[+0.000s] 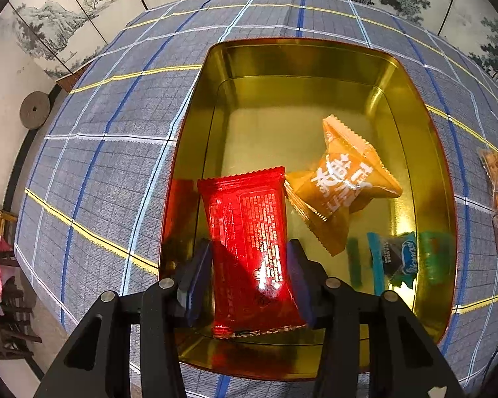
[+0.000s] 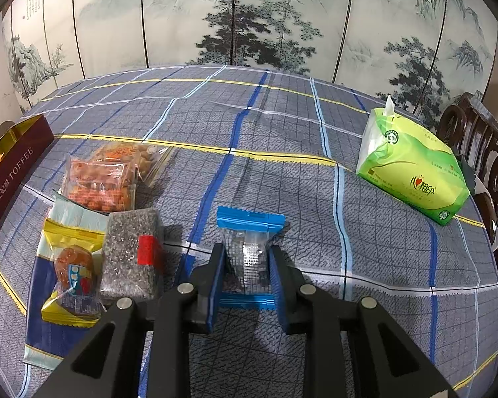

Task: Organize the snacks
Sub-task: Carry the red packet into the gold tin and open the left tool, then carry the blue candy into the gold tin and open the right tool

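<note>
The left gripper [image 1: 249, 278] hangs over a gold tin [image 1: 425, 126] on the checked tablecloth [image 1: 109, 152]. A red snack packet [image 1: 249, 232] stands between its blue pads [image 1: 201, 275], down inside the tin. The right pad touches the packet, but there looks to be a thin gap at the left pad, so I cannot tell if the jaws squeeze it. An orange packet [image 1: 345, 179] and a small blue-edged packet [image 1: 395, 258] lie on the tin's floor. The right gripper [image 2: 247, 262] has its jaws clamped tight on a clear packet with blue ends [image 2: 249, 232], which sits low over the cloth. To its left lie a dark seed bar [image 2: 129, 252], a yellow-edged cake packet [image 2: 73, 265] and a bag of orange nuts [image 2: 99, 179]. A green tissue pack [image 2: 411, 162] sits far to the right.
</note>
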Action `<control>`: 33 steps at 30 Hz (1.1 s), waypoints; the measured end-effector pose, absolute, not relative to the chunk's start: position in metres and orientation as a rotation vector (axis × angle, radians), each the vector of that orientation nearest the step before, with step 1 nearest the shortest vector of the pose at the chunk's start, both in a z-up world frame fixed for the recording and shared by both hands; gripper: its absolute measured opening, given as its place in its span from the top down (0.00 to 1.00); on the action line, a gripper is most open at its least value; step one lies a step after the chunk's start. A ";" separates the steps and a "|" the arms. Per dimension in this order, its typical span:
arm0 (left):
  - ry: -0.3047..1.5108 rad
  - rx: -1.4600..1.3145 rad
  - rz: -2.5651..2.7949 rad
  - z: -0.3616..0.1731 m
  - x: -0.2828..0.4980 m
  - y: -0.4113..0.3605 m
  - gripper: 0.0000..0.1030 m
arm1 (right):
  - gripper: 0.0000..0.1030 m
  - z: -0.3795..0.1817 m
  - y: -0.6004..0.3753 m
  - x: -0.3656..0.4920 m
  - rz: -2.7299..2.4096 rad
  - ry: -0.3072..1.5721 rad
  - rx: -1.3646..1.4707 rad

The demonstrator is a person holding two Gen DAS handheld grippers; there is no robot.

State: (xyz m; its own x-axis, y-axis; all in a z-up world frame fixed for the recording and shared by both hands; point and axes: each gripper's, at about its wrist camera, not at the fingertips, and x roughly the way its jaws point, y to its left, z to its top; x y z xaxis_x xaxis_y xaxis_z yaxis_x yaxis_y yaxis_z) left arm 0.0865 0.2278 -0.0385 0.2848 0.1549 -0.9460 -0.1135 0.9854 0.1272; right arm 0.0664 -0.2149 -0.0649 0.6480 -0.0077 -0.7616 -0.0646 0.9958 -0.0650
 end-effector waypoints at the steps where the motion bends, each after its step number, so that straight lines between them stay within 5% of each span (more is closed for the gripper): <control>1: 1.267 0.042 0.176 -0.038 0.087 0.227 0.56 | 0.75 -0.065 -0.214 0.067 0.029 0.867 -0.096; 18: 1.185 0.066 0.139 -0.012 0.075 0.214 0.21 | 0.75 -0.060 -0.198 0.075 -0.057 0.924 -0.159; 33: 1.111 -0.003 0.129 0.010 0.059 0.218 0.14 | 0.75 -0.012 -0.177 0.072 -0.038 0.864 -0.152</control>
State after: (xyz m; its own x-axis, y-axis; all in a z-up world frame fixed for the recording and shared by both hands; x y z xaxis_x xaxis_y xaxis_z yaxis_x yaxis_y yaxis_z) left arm 0.0586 0.2178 0.0101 0.4369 0.1021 -0.8937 -0.1054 0.9925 0.0618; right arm 0.0721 -0.1774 -0.0116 0.6498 -0.0944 -0.7542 -0.0286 0.9885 -0.1484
